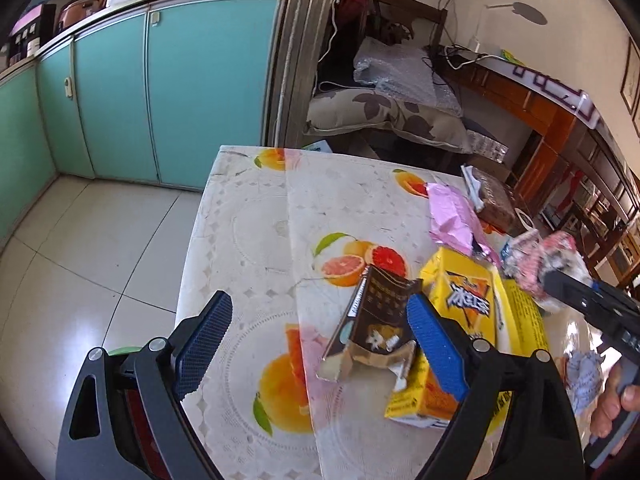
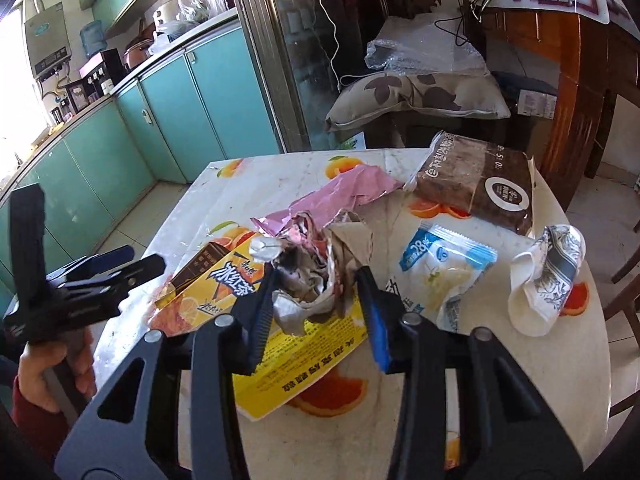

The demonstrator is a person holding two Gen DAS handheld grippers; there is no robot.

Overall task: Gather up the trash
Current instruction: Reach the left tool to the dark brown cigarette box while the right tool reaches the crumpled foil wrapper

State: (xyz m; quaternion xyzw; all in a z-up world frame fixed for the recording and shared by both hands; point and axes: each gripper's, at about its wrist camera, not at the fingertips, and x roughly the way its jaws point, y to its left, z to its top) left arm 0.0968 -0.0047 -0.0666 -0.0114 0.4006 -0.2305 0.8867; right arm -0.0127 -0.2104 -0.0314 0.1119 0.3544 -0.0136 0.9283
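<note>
Blue-padded jaws of the right gripper are closed on a crumpled wad of wrappers, grey, pink and brown paper bunched together; both pads press its sides, and the wad sits over the flattened yellow drink carton near the middle of the table. Left gripper stands wide open with nothing between its pads: the right-hand finger lies against the edge of a torn brown carton, the left-hand finger hangs over the table's near-left edge with floor tiles below it. Whether the pad actually presses the brown carton I cannot tell. Brown carton rests tilted on the yellow carton. In the left wrist view the right gripper enters from the right side with the same wad at its tip, and a hand shows on its handle; in the right wrist view a hand in a red sleeve holds the left gripper's handle at the table's left edge. Other trash on the table: a pink foil wrapper lying toward the far edge just behind the wad, a brown tissue pack at the far-right corner, a blue-and-white snack packet just right of the right gripper, and a crushed white paper cup near the right edge. Tablecloth is printed with orange and grapefruit slices. Beyond the far edge: a chair with a leaf-pattern cushion and clear plastic wrap on it; teal cabinets to the left.
</note>
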